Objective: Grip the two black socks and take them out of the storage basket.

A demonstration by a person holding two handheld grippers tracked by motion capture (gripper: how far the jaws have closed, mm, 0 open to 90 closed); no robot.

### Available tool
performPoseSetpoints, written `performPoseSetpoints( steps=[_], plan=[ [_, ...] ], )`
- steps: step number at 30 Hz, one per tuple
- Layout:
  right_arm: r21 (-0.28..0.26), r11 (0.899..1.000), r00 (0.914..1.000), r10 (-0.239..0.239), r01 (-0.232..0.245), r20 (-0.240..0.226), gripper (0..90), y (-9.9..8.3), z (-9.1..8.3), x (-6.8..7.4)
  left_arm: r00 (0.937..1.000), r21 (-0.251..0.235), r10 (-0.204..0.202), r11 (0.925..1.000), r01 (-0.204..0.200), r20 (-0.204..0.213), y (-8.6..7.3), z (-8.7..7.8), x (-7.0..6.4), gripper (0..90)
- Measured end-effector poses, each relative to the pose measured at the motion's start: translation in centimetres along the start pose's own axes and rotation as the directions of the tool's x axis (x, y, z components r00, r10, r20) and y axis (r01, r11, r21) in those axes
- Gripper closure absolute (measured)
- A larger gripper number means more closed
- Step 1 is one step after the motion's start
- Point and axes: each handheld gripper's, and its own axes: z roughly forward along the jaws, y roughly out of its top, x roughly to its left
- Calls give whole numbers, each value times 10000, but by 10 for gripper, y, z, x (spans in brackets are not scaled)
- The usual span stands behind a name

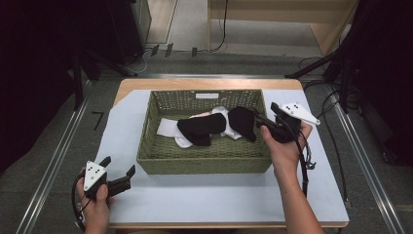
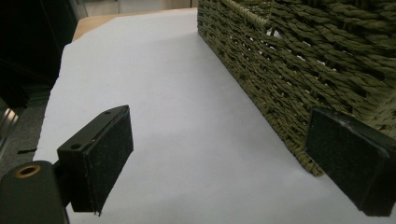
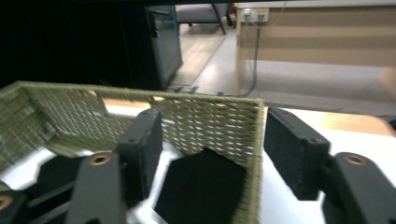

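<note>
We hold the right tongs [image 1: 260, 119] at the right end of the woven basket [image 1: 204, 158], jaws spread, and in the right gripper view they straddle the basket's [image 3: 205, 123] end wall: one jaw stands inside, the other outside over the white sheet. Just below and between them lies a black sock [image 3: 201, 186], close to the inside of that wall; we cannot tell whether the inner jaw touches it. From the high view, this black sock [image 1: 243, 122] lies at the right of the heap, beside a second black sock [image 1: 200, 127] that rests across the white socks [image 1: 168, 127] in the middle of the basket. Our left tongs [image 1: 118, 171] rest on the white sheet [image 1: 195, 195] that covers the counter [image 1: 131, 84], just off the basket's near left corner, jaws spread and pinching nothing. In the left gripper view one jaw sits right against the basket's [image 2: 289, 70] woven side, the other well out over bare sheet [image 2: 177, 116].
</note>
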Motion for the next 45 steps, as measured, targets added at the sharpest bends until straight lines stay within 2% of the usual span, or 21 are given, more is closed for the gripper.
performPoseSetpoints(
  steps=[3, 6, 7, 9, 10, 11, 13, 17, 20, 23, 24, 28, 31, 34, 35, 36, 38, 39, 40, 41, 45],
  plan=[
    [203, 9998, 9997, 31, -37, 256, 421, 2, 8, 2, 10000, 45, 17, 10000, -17, -10, 0, 0, 0, 92],
    [293, 9995, 9998, 125, -129, 153, 456, 3, 18, 7, 10000, 19, -4, 10000, 4, -2, 0, 0, 0, 92],
    [481, 9988, 9997, -32, 21, 236, 488, 3, 26, 11, 10000, 8, -3, 10000, 3, 13, 0, 0, 0, 92],
    [604, 9982, 9996, -24, 7, 280, 499, 3, 30, 12, 10000, 11, -8, 10000, 8, 17, 0, 0, 0, 92],
    [541, 9985, 9999, 102, -106, 61, 522, -1, 39, 13, 10000, 21, -3, 10000, 3, 12, 0, 0, 0, 92],
    [292, 9996, 10000, -15, 14, 15, 531, -3, 43, 13, 10000, 40, -1, 10000, 1, 12, 0, 0, 0, 92],
    [276, 9995, 9999, -142, 140, 70, 552, -5, 47, 14, 10000, 44, -6, 10000, 6, 8, 0, 0, 0, 92],
    [687, 9976, 9998, -67, 53, 196, 565, -10, 58, 17, 10000, 51, 7, 10000, -7, 8, 0, 0, 0, 92],
    [1149, 9920, 9975, -582, 533, 390, 564, -14, 67, 26, 10000, 48, 10, 10000, -10, -2, 0, 0, 0, 92],
    [1561, 9804, 9889, -1320, 1201, 678, 584, -20, 77, 33, 10000, 48, 12, 10000, -12, 4, 0, 0, 0, 92],
    [1669, 9784, 9886, -1345, 1217, 680, 598, -22, 80, 35, 10000, 49, 9, 10000, -9, 12, 0, 0, 0, 92],
    [2338, 9679, 9920, -1097, 924, 620, 613, -29, 93, 36, 10000, 61, 21, 10000, -22, 18, 0, 1, 0, 92],
    [2729, 9591, 9921, -995, 751, 769, 625, -34, 100, 36, 10000, 59, 25, 10000, -25, 17, 0, 1, 0, 92],
    [2666, 9623, 9946, -753, 535, 719, 651, -35, 105, 37, 10000, 62, 27, 10000, -27, 23, 0, 1, 0, 92],
    [2706, 9618, 9975, -552, 411, 448, 651, -37, 107, 37, 10000, 70, 30, 10000, -30, 24, 0, 1, 0, 92],
    [2918, 9557, 9983, -500, 389, 305, 648, -39, 109, 38, 10000, 57, 31, 10000, -31, 31, 0, 1, 0, 92],
    [3319, 9427, 9982, -484, 340, 352, 634, -43, 113, 36, 10000, 51, 46, 10000, -46, 17, 0, 1, 0, 92],
    [3420, 9395, 9985, -360, 193, 424, 625, -43, 114, 34, 10000, 37, 45, 10000, -45, 19, 0, 1, 0, 92],
    [3629, 9318, 9988, -210, 38, 434, 598, -46, 116, 33, 10000, 44, 57, 10000, -57, 16, 0, 1, 0, 92],
    [3629, 9318, 9988, -210, 38, 434, 598, -46, 116, 33, 10000, 44, 57, 10000, -57, 16, 0, 1, 0, 92],
    [4455, 8952, 9987, -130, -100, 484, 549, -53, 122, 32, 10000, 33, 66, 10000, -66, 2, 0, 0, -1, 92]
  ],
)
